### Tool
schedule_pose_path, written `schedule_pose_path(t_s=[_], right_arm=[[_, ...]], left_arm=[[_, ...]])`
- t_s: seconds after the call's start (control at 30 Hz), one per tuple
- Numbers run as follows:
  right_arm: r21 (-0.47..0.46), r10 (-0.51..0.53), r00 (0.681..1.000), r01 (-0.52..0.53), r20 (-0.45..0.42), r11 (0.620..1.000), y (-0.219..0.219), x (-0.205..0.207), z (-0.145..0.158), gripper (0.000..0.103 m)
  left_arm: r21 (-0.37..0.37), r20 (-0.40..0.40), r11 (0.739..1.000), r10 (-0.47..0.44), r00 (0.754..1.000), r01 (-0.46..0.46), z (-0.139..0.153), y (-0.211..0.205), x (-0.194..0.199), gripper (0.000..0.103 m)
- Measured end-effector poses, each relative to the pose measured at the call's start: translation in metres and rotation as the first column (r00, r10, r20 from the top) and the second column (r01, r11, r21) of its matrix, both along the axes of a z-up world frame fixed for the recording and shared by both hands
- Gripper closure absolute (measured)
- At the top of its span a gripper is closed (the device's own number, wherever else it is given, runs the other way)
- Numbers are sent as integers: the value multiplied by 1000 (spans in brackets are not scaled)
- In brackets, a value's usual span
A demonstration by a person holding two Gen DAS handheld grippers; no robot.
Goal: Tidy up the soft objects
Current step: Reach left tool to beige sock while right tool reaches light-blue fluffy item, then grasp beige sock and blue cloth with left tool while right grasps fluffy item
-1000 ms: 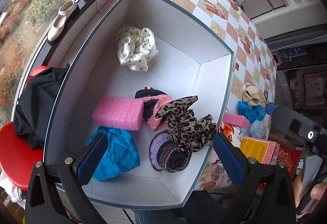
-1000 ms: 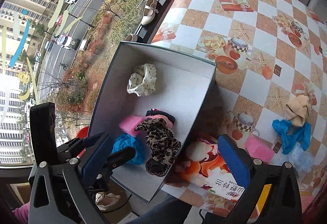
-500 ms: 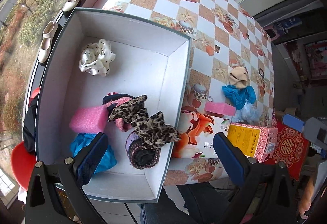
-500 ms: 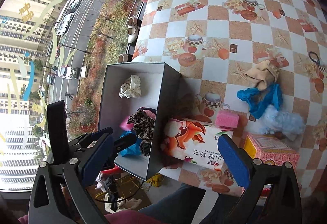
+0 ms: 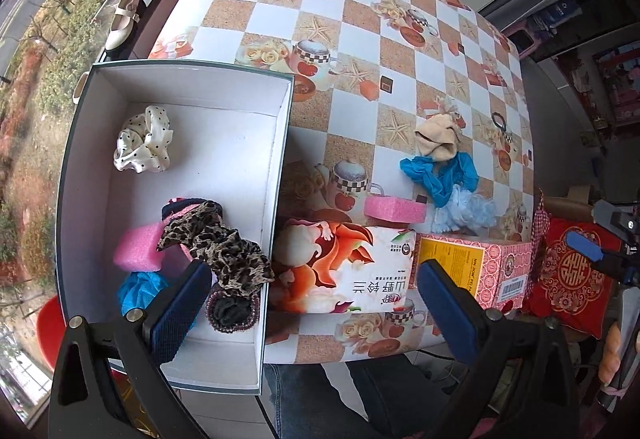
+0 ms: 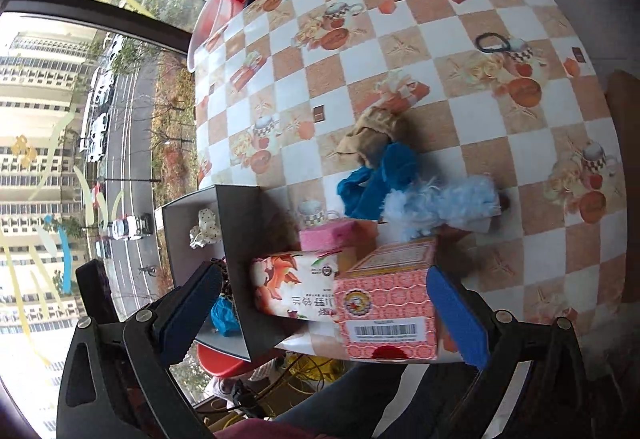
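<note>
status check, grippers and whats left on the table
Left gripper and right gripper open, empty. Pink sponge, blue cloth outside white box. Tissue pack alongside.

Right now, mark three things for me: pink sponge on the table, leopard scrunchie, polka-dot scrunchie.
pink sponge [image 5: 394,207], left wrist view, middle of its top face.
leopard scrunchie [image 5: 224,249], left wrist view, centre of the bunched fabric.
polka-dot scrunchie [image 5: 144,141], left wrist view, middle of the folds.

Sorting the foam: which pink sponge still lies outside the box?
The pink sponge on the table behind the tissue pack; the other pink sponge lies inside the box.
</note>
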State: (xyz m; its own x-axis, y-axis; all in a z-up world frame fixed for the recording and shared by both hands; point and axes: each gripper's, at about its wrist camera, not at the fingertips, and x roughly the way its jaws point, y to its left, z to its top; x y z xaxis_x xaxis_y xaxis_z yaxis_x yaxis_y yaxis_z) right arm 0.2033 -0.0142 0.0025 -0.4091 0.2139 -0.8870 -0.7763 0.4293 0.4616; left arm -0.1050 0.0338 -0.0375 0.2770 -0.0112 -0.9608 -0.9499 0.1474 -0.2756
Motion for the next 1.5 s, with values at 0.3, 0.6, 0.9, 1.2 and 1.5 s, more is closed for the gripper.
schedule_pose_path(t_s=[0.3,0.6,0.9,1.2,1.5], right_arm=[[-91,-134,990,137,45,986,-31,71,-37,0],[-202,-81,996,87,38,976,-32,89,-95,0],[-229,93,993,-76,67,971,7,77,-149,0],[-320,296,944,-239,143,917,23,54,-203,0],[-315,-4,979,69,202,947,-34,150,-191,0]], left_arm=[[-6,-39,998,-64,997,64,-6,15,36,0],[-44,-71,974,-223,972,220,-34,44,118,0],[-87,-88,936,-347,934,340,-79,86,212,0],[-162,-180,912,-403,897,377,-141,96,253,0],[-78,-229,975,-219,948,207,-131,135,193,0]])
